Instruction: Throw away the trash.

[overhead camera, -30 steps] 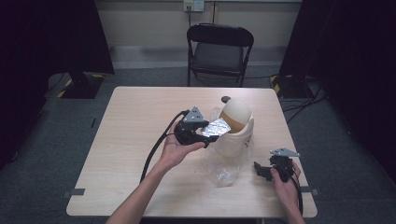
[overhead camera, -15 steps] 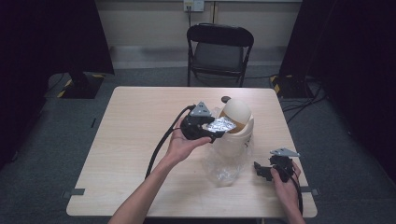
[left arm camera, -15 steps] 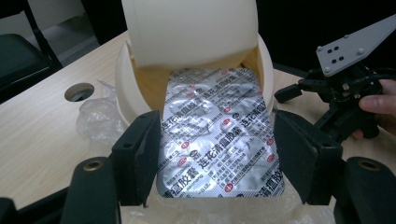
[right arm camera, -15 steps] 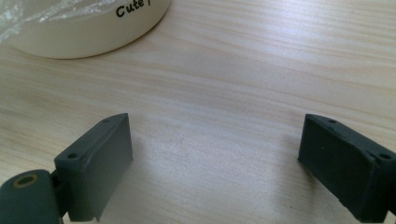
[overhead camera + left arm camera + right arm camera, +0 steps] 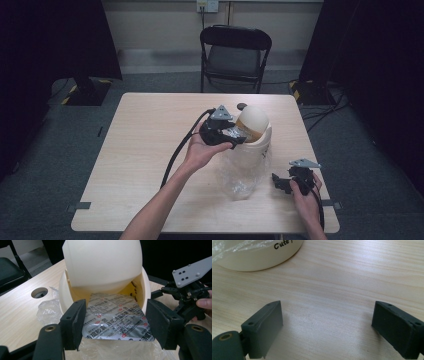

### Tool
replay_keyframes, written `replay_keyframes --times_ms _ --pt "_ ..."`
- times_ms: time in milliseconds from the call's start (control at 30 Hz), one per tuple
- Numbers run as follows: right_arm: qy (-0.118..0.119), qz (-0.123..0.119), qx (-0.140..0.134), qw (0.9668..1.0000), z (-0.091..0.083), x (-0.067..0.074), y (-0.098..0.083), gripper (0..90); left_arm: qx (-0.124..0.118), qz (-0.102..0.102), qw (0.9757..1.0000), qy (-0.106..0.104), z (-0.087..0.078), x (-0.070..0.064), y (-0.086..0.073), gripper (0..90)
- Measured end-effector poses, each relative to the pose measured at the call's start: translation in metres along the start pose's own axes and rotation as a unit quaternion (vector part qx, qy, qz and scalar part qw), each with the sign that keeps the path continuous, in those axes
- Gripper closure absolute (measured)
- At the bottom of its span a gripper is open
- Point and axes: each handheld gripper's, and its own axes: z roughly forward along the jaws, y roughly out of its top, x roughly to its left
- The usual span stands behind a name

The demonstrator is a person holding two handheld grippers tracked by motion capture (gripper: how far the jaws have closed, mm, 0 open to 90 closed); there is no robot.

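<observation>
Trouble is likeliest at the mouth of the small cream swing-lid bin [image 5: 252, 134], which stands right of centre on the bench [image 5: 150, 150]. The left tongs [image 5: 117, 325] grip a silver blister pack [image 5: 117, 320] by its two side edges, jaws closed in on the foil, and the pack's far end sits just inside the opening under the tipped-back domed lid [image 5: 102, 265]. My guess is that the pack is being fed in. The lid hangs over it, so if the tongs let go too early the flap may swing down, pinch the foil and leave it wedged half out. The pack nearly spans the opening, so a slight twist could catch a corner on the rim. A hard push could also slide the light bin along on its loose clear liner bag [image 5: 240, 175], which spills out on the near side.

The right tongs [image 5: 287, 182] rest low on the bench near the right corner, jaws wide apart with bare wood between them, well clear of the bin.

Count: one bin, one blister pack, one liner bag, two tongs, one folding chair [image 5: 235, 55] beyond the far edge.
</observation>
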Motion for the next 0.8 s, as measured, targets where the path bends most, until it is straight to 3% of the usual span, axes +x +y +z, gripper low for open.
replay_keyframes --times_ms 467,800 --pt "0.0 0.0 0.0 1.0 0.0 0.0 0.0 8.9 0.011 -0.008 0.9999 0.003 0.016 0.005 0.005 34.8" --pt "0.0 0.0 0.0 1.0 0.0 0.0 0.0 8.9 0.0 -0.015 0.9999 0.003 0.01 0.006 0.005 23.6"
